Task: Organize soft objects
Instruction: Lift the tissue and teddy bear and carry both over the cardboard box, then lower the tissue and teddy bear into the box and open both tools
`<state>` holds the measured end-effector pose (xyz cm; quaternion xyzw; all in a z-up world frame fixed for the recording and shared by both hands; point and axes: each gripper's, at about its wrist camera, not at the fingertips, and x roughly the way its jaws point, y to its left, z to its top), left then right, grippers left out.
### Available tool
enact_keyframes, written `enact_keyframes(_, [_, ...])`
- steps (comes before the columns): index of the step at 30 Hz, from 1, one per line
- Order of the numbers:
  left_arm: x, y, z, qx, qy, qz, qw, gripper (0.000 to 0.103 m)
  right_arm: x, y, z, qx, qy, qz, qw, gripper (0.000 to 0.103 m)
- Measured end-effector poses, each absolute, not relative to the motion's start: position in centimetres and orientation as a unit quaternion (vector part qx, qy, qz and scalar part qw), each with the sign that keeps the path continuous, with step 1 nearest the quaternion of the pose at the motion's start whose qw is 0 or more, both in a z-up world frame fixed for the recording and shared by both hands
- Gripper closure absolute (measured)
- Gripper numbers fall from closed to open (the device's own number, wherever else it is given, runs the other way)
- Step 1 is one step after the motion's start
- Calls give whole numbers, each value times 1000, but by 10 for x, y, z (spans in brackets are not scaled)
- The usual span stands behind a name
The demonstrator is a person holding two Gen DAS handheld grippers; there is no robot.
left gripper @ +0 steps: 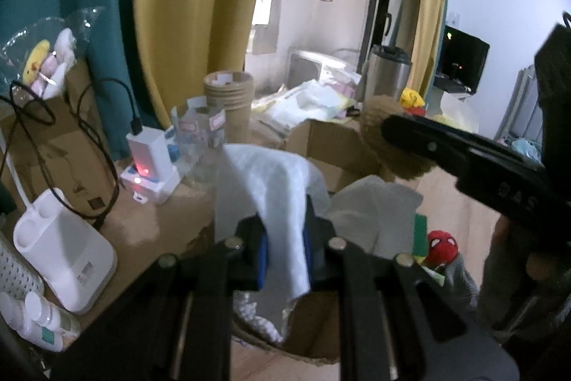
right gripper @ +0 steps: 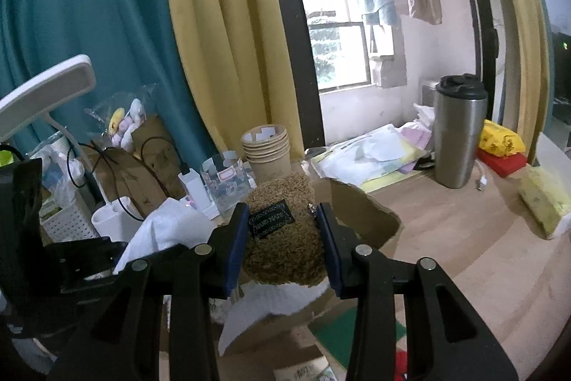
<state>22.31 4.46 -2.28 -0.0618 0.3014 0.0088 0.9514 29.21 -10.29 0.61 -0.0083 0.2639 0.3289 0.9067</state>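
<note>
I have my left tool clamped tight on a white cloth, which hangs over the open cardboard box on the desk. My right tool grips a brown fuzzy plush with a black "HAND MADE" label, its blue pads pressing both sides, held above the same box. A red spider-masked plush sits just beside the box, near a green sheet.

Your left gripper pinches a white cloth over the open cardboard box. To its right, your right gripper clamps a brown fuzzy plush. A red spider-masked plush sits below it.
</note>
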Motion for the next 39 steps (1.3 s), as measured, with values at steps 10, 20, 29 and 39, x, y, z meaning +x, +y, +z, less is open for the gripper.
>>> enact_keyframes(10, [234, 47, -60, -92, 370, -2, 924, 87, 311, -79, -29, -22, 309, 346, 886, 62])
enact_keyframes(20, [212, 32, -60, -86, 390, -25, 916, 87, 306, -73, -50, -43, 349, 348, 869, 62])
enact_keyframes(29, [194, 23, -60, -76, 391, -31, 916, 87, 293, -69, -52, -46, 362, 346, 865, 61])
enact_keyframes(39, [170, 13, -61, -66, 386, -43, 919, 87, 263, -70, -53, -56, 360, 342, 866, 61])
